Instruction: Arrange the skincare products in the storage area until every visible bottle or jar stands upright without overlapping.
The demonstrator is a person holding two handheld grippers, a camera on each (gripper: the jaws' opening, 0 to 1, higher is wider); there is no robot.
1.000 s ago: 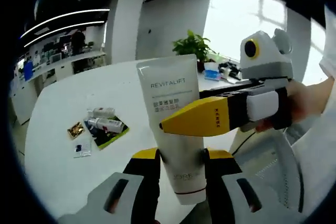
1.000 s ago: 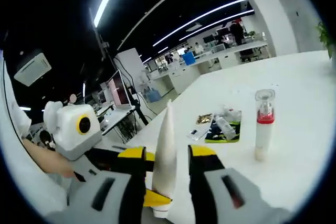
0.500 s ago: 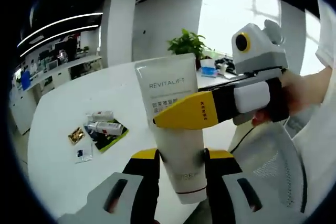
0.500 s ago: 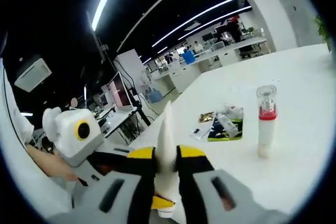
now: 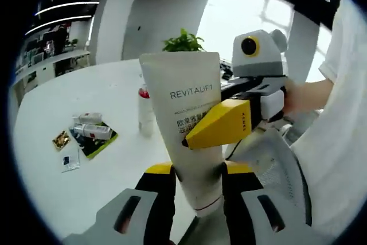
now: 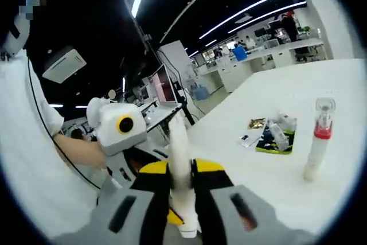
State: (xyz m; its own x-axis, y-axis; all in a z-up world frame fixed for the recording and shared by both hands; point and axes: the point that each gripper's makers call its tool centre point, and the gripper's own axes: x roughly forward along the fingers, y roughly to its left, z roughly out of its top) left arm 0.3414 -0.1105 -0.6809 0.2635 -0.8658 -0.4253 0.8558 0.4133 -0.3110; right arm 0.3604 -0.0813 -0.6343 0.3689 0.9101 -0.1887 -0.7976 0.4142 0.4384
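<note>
While the white desk [image 5: 69, 107] spreads across the left of the left gripper view, we hold the white tube [image 5: 189, 136] above its edge, at frame centre. Its long axis runs up the frame, cap end low. Both tongs are clenched on it: the left tongs [image 5: 196, 177] grip near the cap, and the right tongs [image 6: 182, 177] pinch its flat faces higher up, their yellow jaw crossing it from the right. Either hand could carry it. On the desk, at right in the right gripper view, a red-banded bottle [image 6: 319, 139] stands upright, and small packets on a green mat [image 6: 274, 142] lie near it. We cannot see the cap's tip or read the packets.
</note>
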